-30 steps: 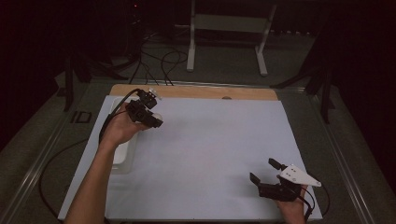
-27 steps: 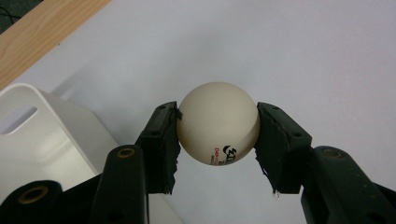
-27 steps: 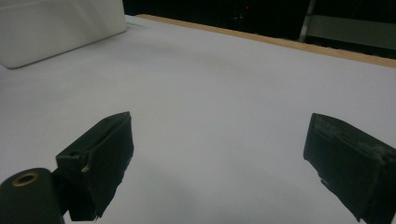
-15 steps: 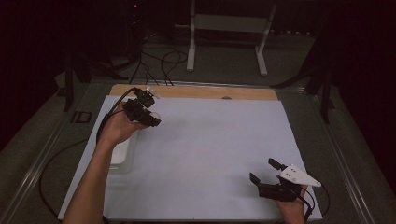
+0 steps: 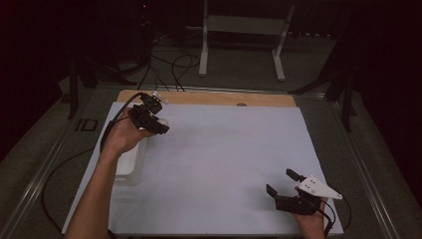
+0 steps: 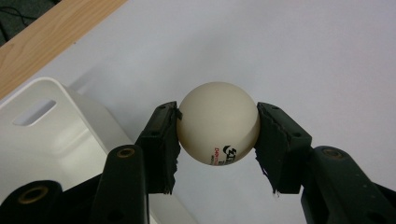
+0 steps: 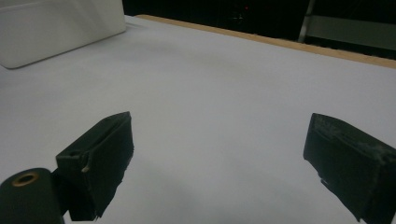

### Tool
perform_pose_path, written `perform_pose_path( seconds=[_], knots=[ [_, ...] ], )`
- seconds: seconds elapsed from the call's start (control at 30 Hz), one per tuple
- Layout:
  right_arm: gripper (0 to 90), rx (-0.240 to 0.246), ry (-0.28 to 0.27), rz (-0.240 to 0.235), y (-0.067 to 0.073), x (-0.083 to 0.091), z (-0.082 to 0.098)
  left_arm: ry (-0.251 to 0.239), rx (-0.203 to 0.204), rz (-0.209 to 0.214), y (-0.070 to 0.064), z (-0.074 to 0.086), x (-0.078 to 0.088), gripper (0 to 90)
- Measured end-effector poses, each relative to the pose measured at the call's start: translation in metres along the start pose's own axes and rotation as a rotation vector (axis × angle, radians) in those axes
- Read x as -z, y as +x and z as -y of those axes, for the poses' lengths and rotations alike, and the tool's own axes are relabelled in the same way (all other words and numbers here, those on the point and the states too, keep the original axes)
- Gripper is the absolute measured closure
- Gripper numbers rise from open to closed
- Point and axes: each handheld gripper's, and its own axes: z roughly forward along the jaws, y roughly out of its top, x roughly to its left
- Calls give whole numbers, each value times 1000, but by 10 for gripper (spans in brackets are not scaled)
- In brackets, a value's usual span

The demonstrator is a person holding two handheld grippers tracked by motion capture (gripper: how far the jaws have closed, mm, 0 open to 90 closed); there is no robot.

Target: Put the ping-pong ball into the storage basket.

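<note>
My left gripper (image 6: 217, 140) is shut on a white ping-pong ball (image 6: 218, 123) with small printed lettering; both pads press its sides. In the high view that gripper (image 5: 158, 124) is held above the table's left side, next to a white bin (image 5: 130, 162), with the ball (image 5: 162, 122) between its jaws. The bin's rim and handle slot (image 6: 42, 126) lie just left of the ball in the left gripper view. My right gripper (image 5: 281, 183) rests low at the front right of the white sheet, jaws wide apart with nothing between them (image 7: 219, 163).
A white sheet (image 5: 224, 159) covers the table, with a wooden strip (image 5: 214, 98) along its far edge. The white bin (image 7: 56, 28) shows far left in the right gripper view. Cables and a metal stand (image 5: 244, 30) lie on the floor beyond the table.
</note>
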Motion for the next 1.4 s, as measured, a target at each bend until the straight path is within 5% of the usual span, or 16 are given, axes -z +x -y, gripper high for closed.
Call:
perform_pose_path(
  seconds=[1.4],
  knots=[
    [79, 3, 2, -3, 0, -1, 0, 1, 35, -29, 14, 13, 13, 515]
  ],
)
